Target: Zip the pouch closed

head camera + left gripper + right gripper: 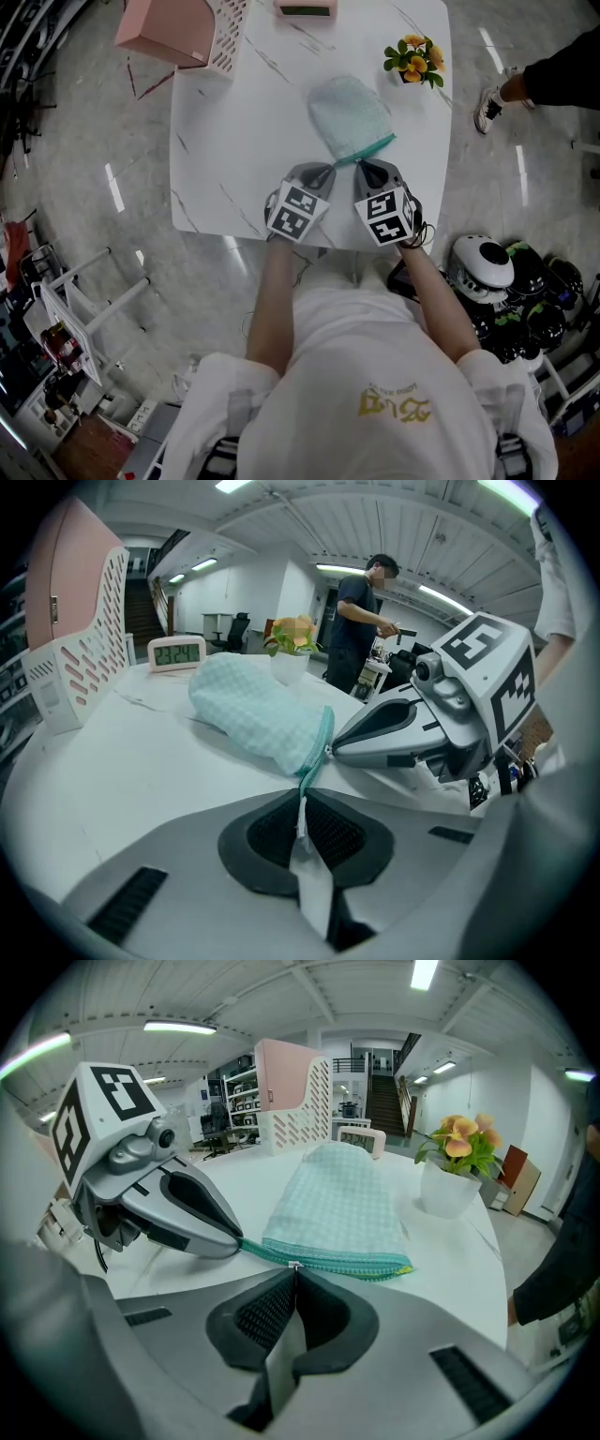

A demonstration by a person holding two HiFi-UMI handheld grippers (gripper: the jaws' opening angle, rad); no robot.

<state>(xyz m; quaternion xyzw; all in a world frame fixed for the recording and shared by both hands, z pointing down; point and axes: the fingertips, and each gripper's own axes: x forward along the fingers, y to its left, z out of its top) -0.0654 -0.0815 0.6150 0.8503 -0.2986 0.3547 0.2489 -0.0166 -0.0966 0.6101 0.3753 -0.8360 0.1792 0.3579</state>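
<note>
Left tongs (302,808), clenched on the pouch's (253,714) zipper tail (307,772), should hold it taut while right tongs (292,1283), clenched on the pull (294,1266), slide steadily along the pouch's edge.

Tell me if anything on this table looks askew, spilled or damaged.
Nothing stands out. The pouch lies flat on the table; the left gripper pinches its zipper tail, the right gripper its zipper edge. The flower pot stands upright.

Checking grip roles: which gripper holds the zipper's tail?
The left gripper: shut on the teal tail past the pouch corner. The right gripper pinches the zipper itself.
</note>
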